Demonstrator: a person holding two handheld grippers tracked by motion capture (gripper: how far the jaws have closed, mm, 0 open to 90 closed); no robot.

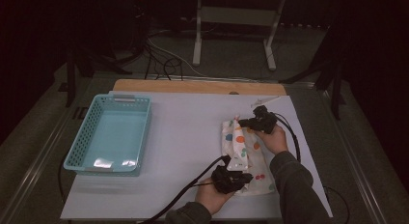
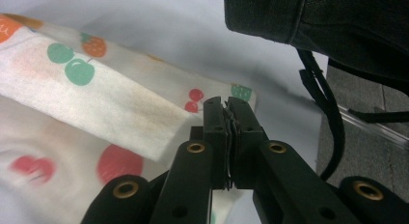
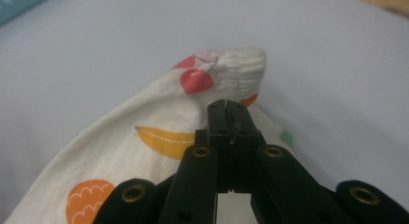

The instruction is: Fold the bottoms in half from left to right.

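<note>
On the white table sheet (image 1: 183, 137), right of centre, lies the fruit-print cloth (image 1: 243, 154), partly folded, a doubled strip running along its left side. I hold it at both ends, I judge to keep that fold taut. My right gripper (image 1: 252, 121) is at the far corner; in the right gripper view its jaws are pressed together below the ribbed hem, though whether fabric sits between them I cannot tell. My left gripper (image 1: 239, 177) meets the near edge, jaws likewise together, something thin between them; cloth, probably, not certainly. A dark sleeve (image 2: 318, 21) hides the cloth's near right part. The turquoise basket (image 1: 82, 137) stands well apart, empty.
</note>
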